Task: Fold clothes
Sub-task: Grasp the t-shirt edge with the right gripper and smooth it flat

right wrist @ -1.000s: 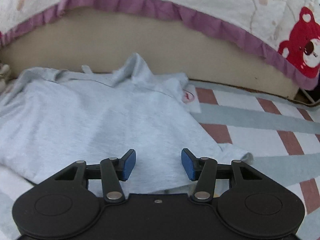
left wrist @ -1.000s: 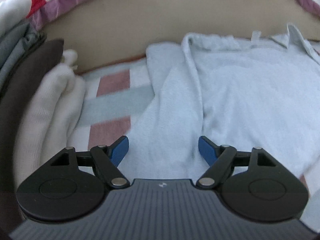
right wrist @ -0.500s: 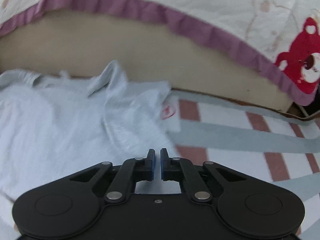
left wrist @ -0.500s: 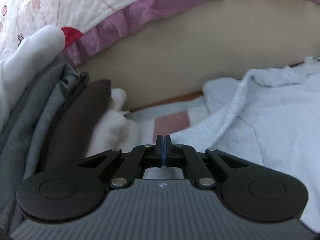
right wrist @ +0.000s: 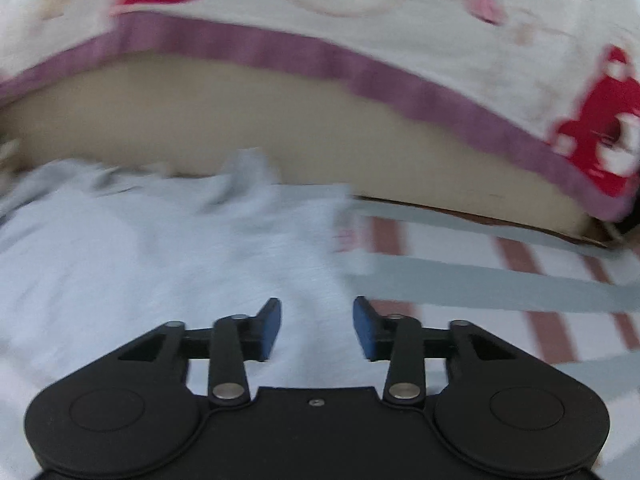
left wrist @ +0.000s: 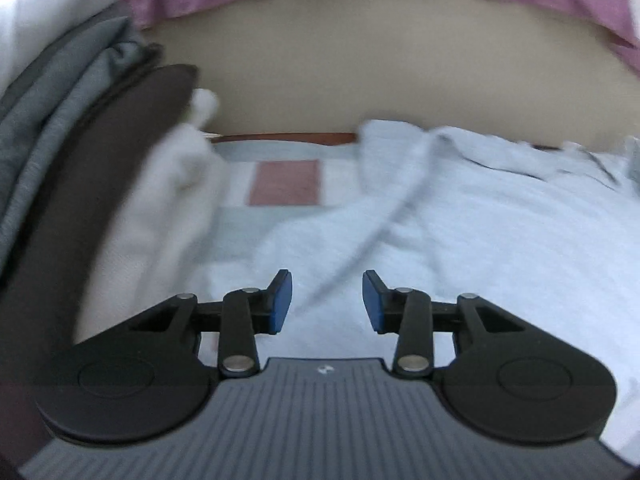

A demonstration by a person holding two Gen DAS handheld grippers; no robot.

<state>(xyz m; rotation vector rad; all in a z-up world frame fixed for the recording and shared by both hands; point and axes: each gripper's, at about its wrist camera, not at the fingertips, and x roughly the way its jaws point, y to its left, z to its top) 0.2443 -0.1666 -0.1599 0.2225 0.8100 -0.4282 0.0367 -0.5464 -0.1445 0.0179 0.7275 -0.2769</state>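
A pale blue shirt [left wrist: 500,240] lies spread on a striped sheet [left wrist: 284,182] beside a tan bed edge [left wrist: 360,80], with a quilt [right wrist: 360,12] trimmed in purple hanging above it. The left gripper [left wrist: 327,302] hovers over the shirt's left part, its blue pads [left wrist: 280,300] spread apart and holding nothing. To its left sits a stack of clothes [left wrist: 80,160]: grey and dark brown pieces, with a white one just beside the sheet's pink square. In the right wrist view, the right gripper [right wrist: 317,330] hangs over the shirt's [right wrist: 160,260] right edge, fingers likewise parted and empty; the sheet's [right wrist: 500,280] grey and pink stripes run off to its right. Both views are blurred, so the shirt's folds and collar are hard to make out.
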